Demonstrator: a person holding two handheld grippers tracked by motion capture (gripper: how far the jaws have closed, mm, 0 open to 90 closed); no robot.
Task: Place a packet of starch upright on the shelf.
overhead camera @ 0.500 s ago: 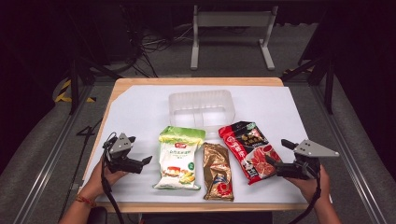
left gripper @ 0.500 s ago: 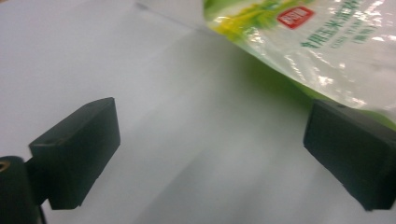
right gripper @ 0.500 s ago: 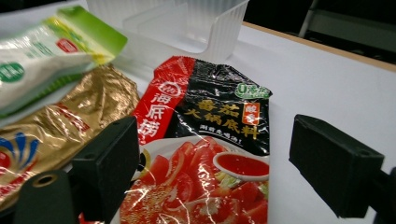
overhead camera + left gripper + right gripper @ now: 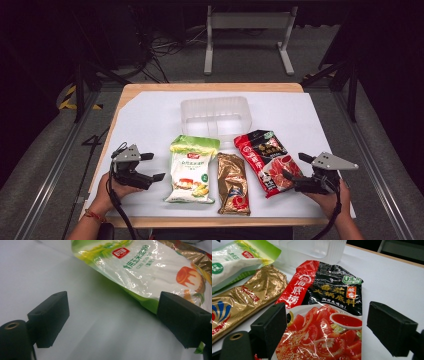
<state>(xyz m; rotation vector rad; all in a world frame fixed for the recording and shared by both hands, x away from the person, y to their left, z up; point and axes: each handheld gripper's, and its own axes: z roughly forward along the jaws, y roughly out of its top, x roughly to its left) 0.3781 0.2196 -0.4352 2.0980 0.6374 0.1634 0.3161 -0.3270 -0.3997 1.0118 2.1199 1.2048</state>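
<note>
Three packets are laid side by side near the front edge of the white-covered desk (image 4: 150, 115), with a clear plastic tray (image 4: 216, 116) set just behind them. The green-and-white packet (image 4: 190, 169) is seen on the left, the gold packet (image 4: 233, 183) in the middle and the red-and-black packet (image 4: 265, 160) on the right, tilted so that its lower end points toward the right hand. The gold packet is touched along its left edge by the green-and-white one — whether it touches the red-and-black packet cannot be told.

The left gripper (image 4: 150, 167) is held low over the desk just left of the green-and-white packet, and its jaws are spread wide with nothing between them. In the left gripper view, bare white desk is seen between the two black jaws, and the packet's near edge (image 4: 150, 272) lies just beyond the right-hand jaw, apart from it.

The right gripper (image 4: 295, 167) is held at the lower right end of the red-and-black packet, jaws likewise spread wide. In the right gripper view, the packet (image 4: 324, 315) is framed between the jaws — its tomato picture lies in the gap, but neither pad is pressed on it. The gold packet (image 4: 244, 302) and the tray (image 4: 317, 250) are seen farther off in that view.
</note>
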